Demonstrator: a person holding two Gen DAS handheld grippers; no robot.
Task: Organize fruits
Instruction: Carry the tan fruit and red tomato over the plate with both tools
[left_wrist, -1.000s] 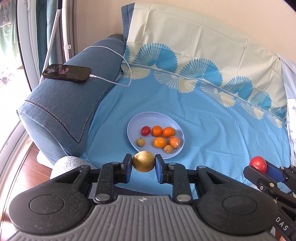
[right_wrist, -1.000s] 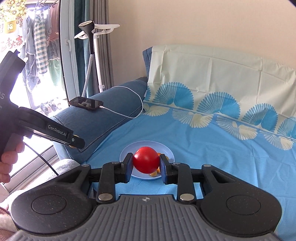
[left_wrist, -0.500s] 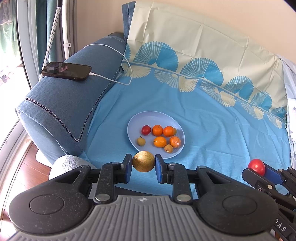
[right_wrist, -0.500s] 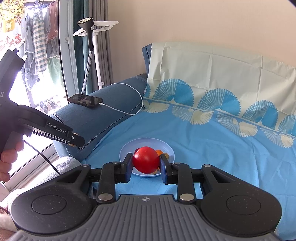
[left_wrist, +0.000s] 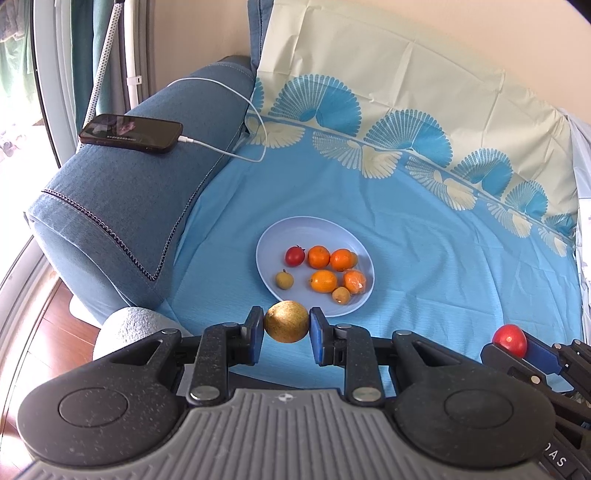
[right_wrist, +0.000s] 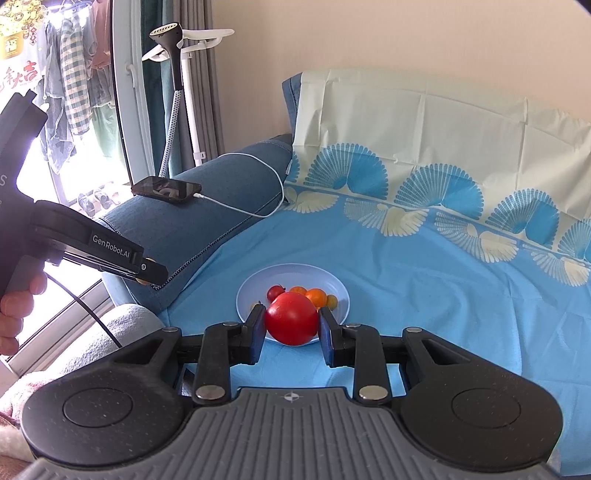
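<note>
We work over a sofa draped in a blue patterned sheet (left_wrist: 424, 236), its denim armrest (left_wrist: 129, 206) carrying a charging phone (left_wrist: 131, 132). On the sheet sits a pale blue plate (left_wrist: 273, 240) already holding small oranges, a cherry tomato and a few brownish fruits. Our left gripper (left_wrist: 286, 326) is clamped on a golden-brown round fruit (left_wrist: 286, 322) just short of the plate's near rim; our right gripper (right_wrist: 291, 325) pinches a large red tomato (right_wrist: 291, 323) over that rim. We judge the carry nearly done: next we lower each fruit onto bare plate and ease the jaws apart gently
</note>
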